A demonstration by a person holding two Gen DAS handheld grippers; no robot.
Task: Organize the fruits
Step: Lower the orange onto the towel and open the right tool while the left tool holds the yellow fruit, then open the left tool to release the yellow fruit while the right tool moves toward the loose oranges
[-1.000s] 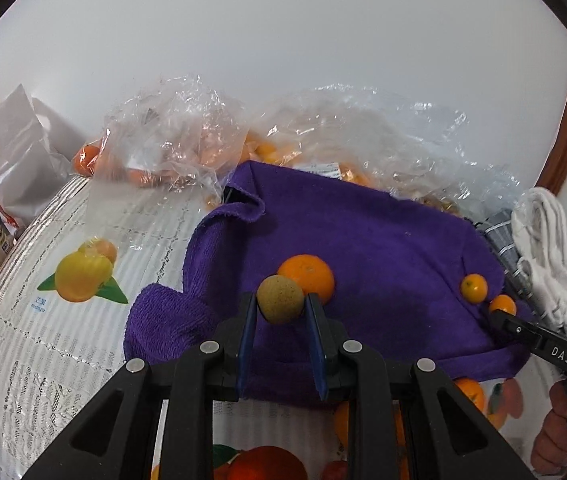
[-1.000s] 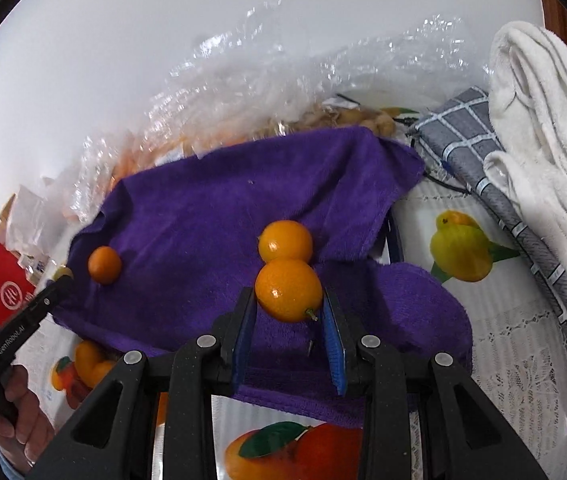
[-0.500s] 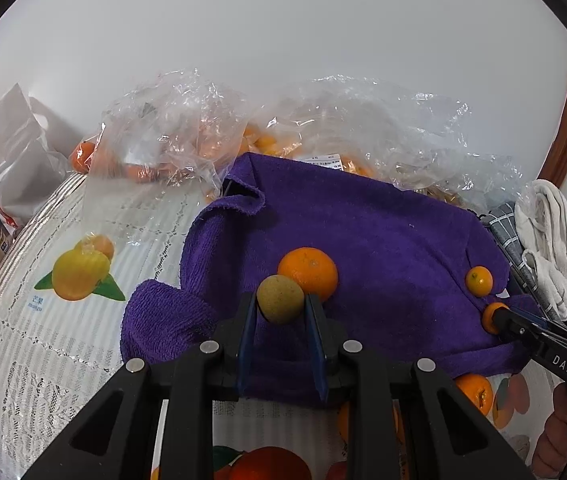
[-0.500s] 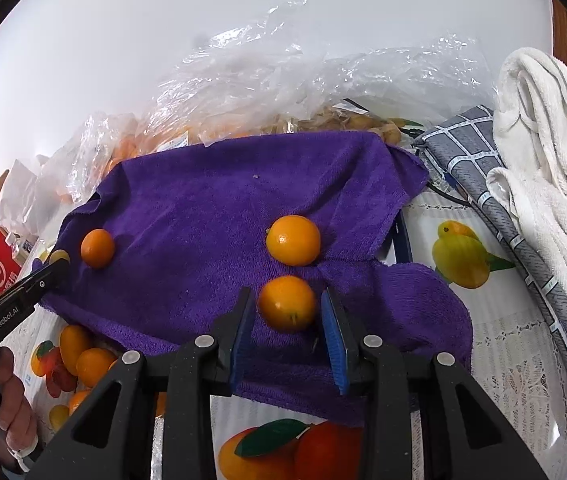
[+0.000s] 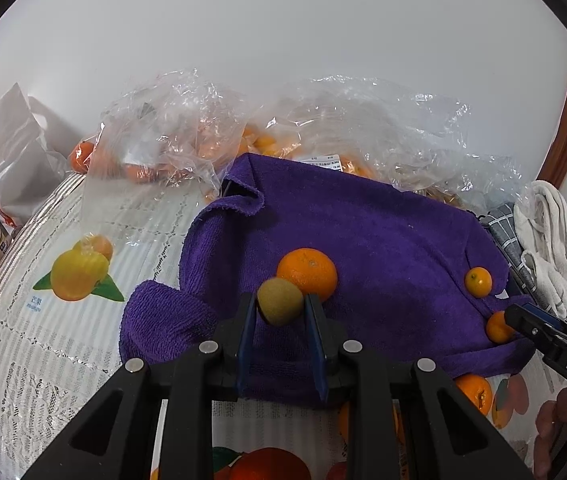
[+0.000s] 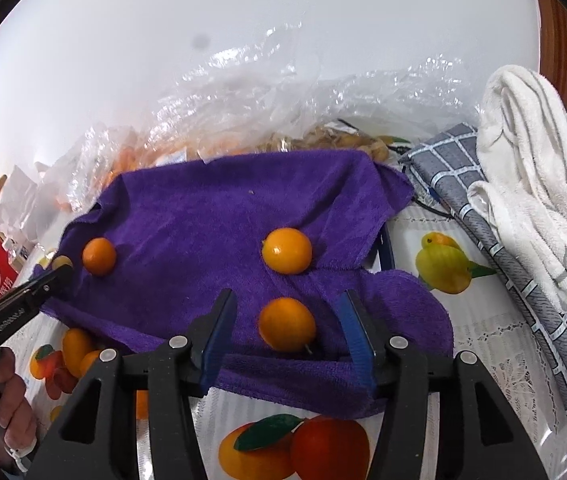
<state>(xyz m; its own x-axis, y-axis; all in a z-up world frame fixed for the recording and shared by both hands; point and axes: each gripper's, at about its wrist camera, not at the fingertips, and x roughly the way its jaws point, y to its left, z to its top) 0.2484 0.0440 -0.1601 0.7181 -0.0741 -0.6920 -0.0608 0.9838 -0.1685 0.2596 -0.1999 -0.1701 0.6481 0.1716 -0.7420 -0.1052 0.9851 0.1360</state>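
1. Fruit lies on a purple towel (image 6: 211,208) that is spread over a white tablecloth (image 5: 43,344) with fruit pictures on it.
2. The left gripper (image 5: 281,312) has its blue pads pressed tight on a small green-brown fruit (image 5: 280,301). It holds the fruit just above the towel, right in front of a big orange (image 5: 308,273).
3. The right gripper (image 6: 288,320) has just been opening. Its jaws stand apart now, with gaps on both sides of a small orange fruit (image 6: 287,323).
4. That small orange fruit rests on the towel, near the front edge, and no pad touches it.
5. Another small orange fruit (image 6: 287,250) sits on the towel a little farther back.
6. Clear plastic bags (image 5: 187,136) with more orange fruit lie behind the towel, by the wall.
7. A white towel (image 6: 535,184) lies on a grey checked cloth (image 6: 495,248), to the right of the purple towel.
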